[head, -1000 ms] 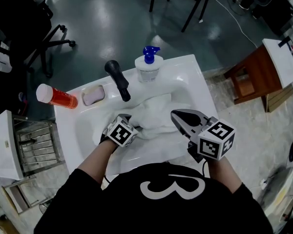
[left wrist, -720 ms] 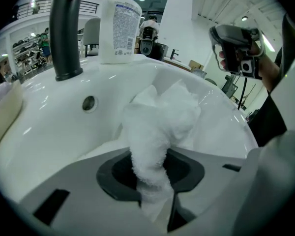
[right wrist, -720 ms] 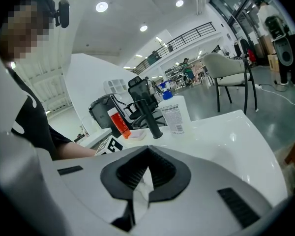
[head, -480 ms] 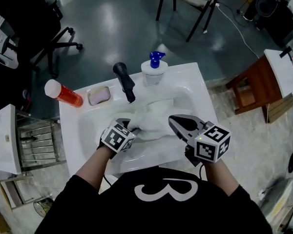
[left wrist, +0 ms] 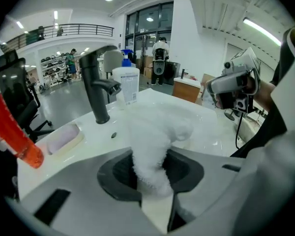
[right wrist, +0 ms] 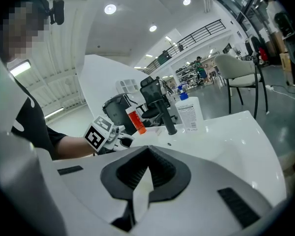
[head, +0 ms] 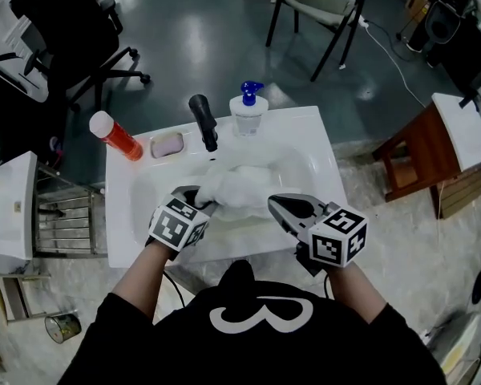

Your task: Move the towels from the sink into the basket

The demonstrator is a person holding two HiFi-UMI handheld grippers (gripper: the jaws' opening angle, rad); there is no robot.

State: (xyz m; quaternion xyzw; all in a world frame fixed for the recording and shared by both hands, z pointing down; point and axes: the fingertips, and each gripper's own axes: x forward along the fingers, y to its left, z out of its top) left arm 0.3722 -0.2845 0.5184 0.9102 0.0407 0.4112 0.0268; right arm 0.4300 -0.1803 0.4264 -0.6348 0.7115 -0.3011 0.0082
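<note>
A white towel (head: 242, 184) is bunched over the basin of the white sink (head: 321, 147). My left gripper (head: 199, 199) is at its left end, and its jaws have just been closing. They now pinch a fold of the towel (left wrist: 152, 136), which rises from between the pads of the left gripper (left wrist: 150, 173). My right gripper (head: 279, 205) hovers over the sink's front right, just right of the towel, with its jaws together and nothing between them in the right gripper view (right wrist: 146, 154). No basket is in view.
A black faucet (head: 202, 120), a pump bottle (head: 247, 112), a soap bar (head: 167, 144) and a red bottle (head: 116, 135) line the sink's back edge. A wire rack (head: 64, 219) stands at the left. A wooden stool (head: 421, 139) is at the right.
My left gripper has closed on the towel's edge and lifted it up out of the basin. My right gripper has drifted a little to the left along the sink's front.
</note>
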